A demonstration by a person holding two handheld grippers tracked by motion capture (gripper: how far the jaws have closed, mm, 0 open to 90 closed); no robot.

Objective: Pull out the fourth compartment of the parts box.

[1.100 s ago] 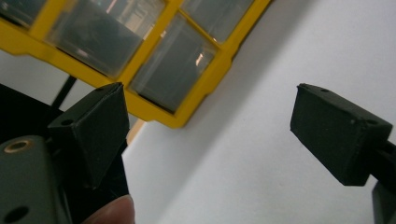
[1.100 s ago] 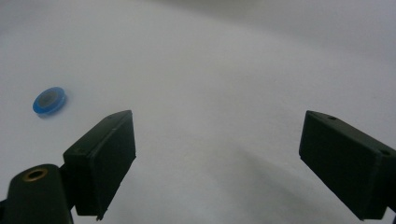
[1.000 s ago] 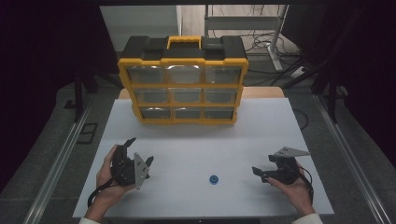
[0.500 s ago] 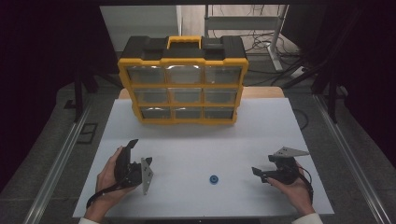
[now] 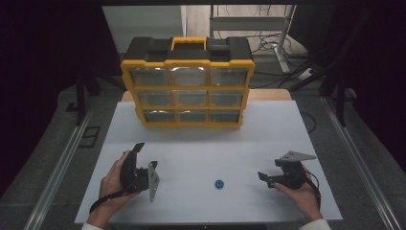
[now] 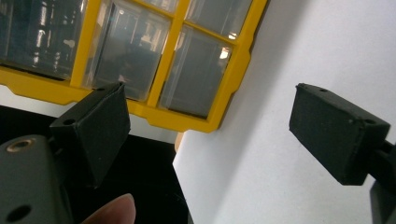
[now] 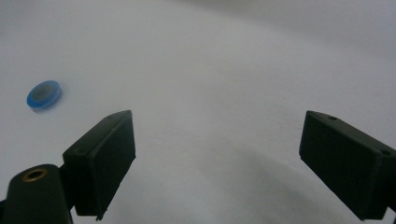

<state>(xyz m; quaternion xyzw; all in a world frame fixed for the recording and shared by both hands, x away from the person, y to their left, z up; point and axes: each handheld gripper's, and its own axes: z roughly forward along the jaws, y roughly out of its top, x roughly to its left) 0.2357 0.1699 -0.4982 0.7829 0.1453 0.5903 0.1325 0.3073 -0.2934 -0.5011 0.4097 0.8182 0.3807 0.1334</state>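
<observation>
High view: a small blue ring (image 5: pixel 219 184) lies on the white table (image 5: pixel 201 143) between both hands. Right gripper (image 5: pixel 265 178) rests level, jaws wide, empty. Left gripper (image 5: pixel 145 158), hand rolled sideways, gapes empty toward the yellow organizer (image 5: pixel 187 87).

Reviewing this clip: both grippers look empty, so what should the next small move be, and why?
Probably slide the right gripper toward the small blue ring. Its fingers are spread with nothing between them, and the ring lies loose on the white table just beyond them, nearer than to the left gripper, which points at the yellow drawer organizer.
</observation>
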